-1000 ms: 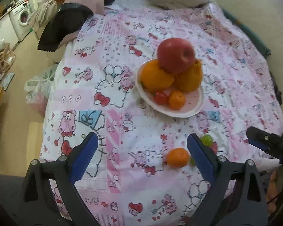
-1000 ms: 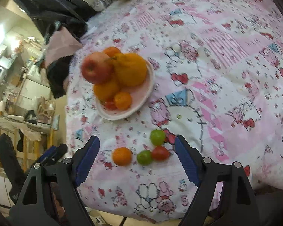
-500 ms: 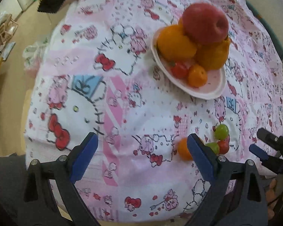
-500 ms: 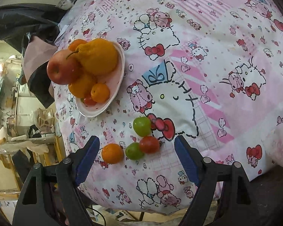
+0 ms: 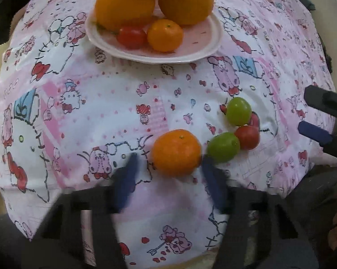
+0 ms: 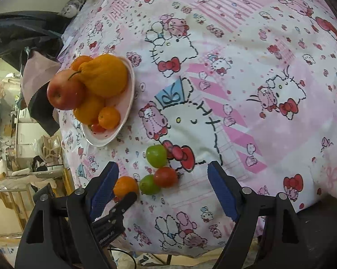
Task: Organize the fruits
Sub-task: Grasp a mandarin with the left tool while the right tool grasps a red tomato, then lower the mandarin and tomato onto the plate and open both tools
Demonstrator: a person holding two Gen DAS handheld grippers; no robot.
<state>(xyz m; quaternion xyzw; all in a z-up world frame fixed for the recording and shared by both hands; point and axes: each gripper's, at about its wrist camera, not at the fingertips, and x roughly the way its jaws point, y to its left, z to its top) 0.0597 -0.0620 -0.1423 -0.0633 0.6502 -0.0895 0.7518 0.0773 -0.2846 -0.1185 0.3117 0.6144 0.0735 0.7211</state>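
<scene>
A small loose mandarin (image 5: 176, 152) lies on the pink cartoon-print cloth, also in the right wrist view (image 6: 125, 186). My left gripper (image 5: 168, 168) is open, its blurred blue fingers either side of the mandarin's near half, not touching it. Beside it lie two green fruits (image 5: 223, 147) (image 5: 238, 111) and a red tomato (image 5: 247, 137). The pink plate (image 5: 204, 44) farther back holds large oranges, a mandarin (image 5: 165, 35), a tomato and a red apple (image 6: 65, 89). My right gripper (image 6: 162, 180) is open above the green and red fruits (image 6: 165, 176).
The cloth-covered table drops off just behind the loose fruits, near both grippers. Dark clothing (image 6: 22, 35) hangs past the far left edge. A cluttered room floor with furniture (image 6: 22, 157) lies beyond the table on the left.
My left gripper has moved forward, down and right, and its fingers have narrowed around the loose mandarin. My right gripper has come a little closer to the green and red fruits.
</scene>
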